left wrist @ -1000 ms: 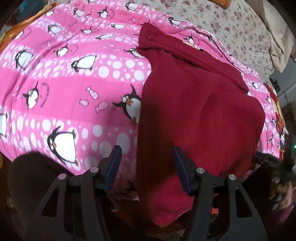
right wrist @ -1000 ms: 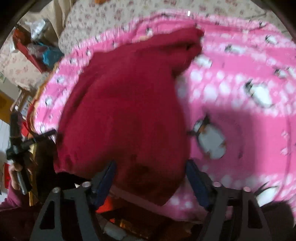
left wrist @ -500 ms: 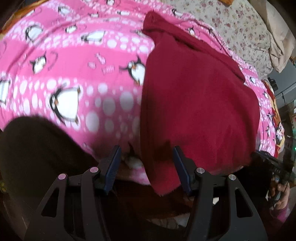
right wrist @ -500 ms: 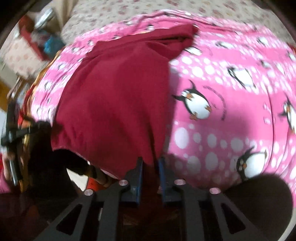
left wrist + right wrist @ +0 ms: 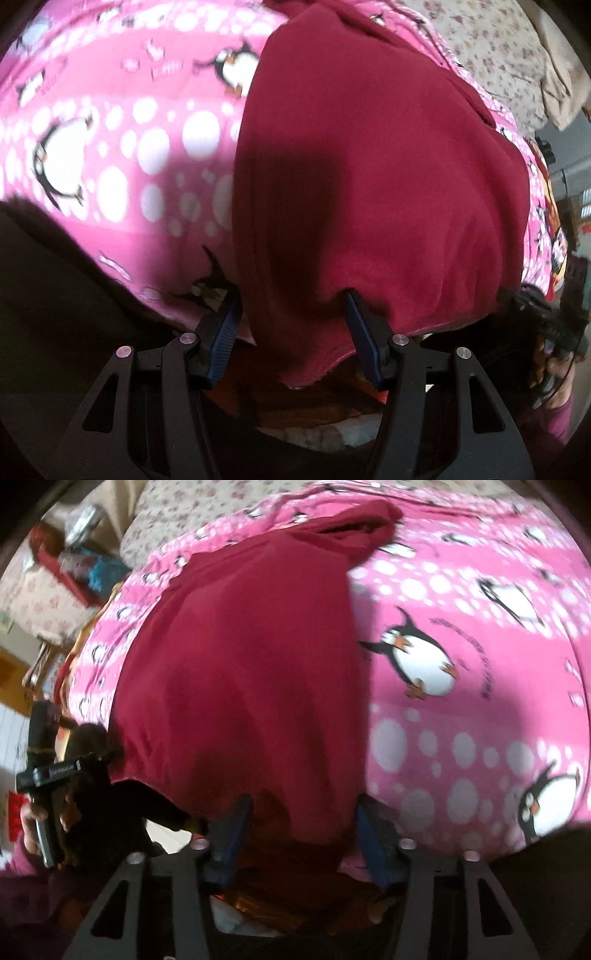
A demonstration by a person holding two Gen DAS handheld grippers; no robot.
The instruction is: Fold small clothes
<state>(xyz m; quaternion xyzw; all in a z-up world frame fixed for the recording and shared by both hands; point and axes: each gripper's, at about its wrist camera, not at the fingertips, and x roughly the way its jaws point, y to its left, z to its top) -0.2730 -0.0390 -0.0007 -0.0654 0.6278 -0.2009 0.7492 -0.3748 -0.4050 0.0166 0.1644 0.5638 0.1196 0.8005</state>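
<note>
A dark red garment (image 5: 369, 166) lies on a pink penguin blanket (image 5: 122, 129), its near hem hanging over the bed edge. My left gripper (image 5: 293, 314) is open, its jaws astride the hem's left corner. In the right wrist view the same garment (image 5: 251, 672) fills the middle. My right gripper (image 5: 303, 819) is open, its jaws on either side of the hem's right corner. The other gripper shows at the left edge (image 5: 44, 775) in a hand.
A floral sheet (image 5: 491, 48) covers the bed beyond the blanket. A red box with clutter (image 5: 74, 572) stands off the bed's far left side. The bed edge lies right under both grippers.
Both grippers moved in closer to the hem. My right gripper, shut half a second ago, has opened. The left gripper stayed open.
</note>
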